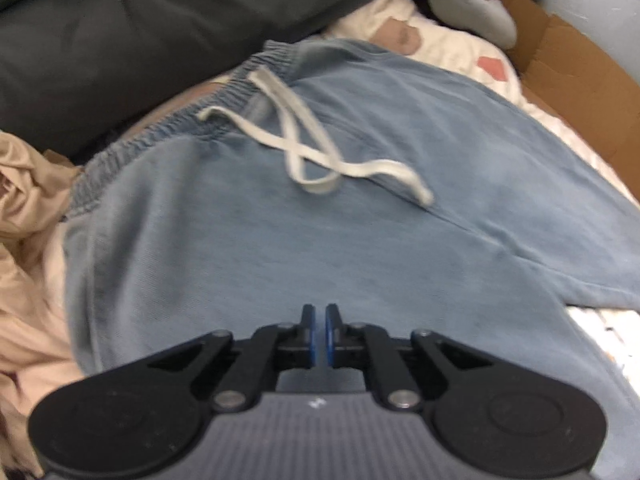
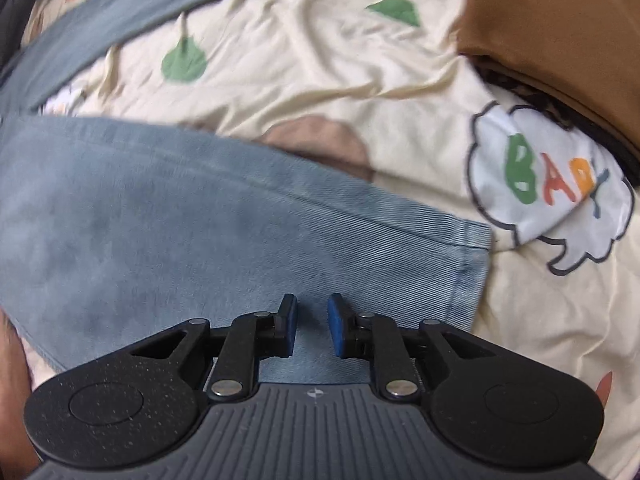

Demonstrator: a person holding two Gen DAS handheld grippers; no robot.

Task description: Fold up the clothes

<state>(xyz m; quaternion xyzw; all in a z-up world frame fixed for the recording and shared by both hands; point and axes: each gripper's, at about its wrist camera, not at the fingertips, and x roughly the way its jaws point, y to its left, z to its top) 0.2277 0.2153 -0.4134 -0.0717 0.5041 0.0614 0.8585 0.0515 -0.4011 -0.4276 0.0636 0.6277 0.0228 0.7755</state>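
blue drawstring trousers (image 1: 360, 220) lie flat on my printed bedsheet (image 2: 320, 80), waistband toward the dark cushion (image 1: 120, 40), hem by a brown box (image 2: 560, 20). left gripper (image 1: 319, 312) jaws pressed together, right gripper (image 2: 312, 304) jaws spread, both empty.

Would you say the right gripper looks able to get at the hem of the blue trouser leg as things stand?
Probably yes. The right gripper hangs over the trouser leg with jaws parted and nothing between them, and the hem lies flat and uncovered on the printed sheet.

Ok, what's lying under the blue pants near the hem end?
Under the blue pants is a cream printed sheet, showing past the hem with green and brown patches. The part beneath the fabric, including most of the brown patch, is covered.
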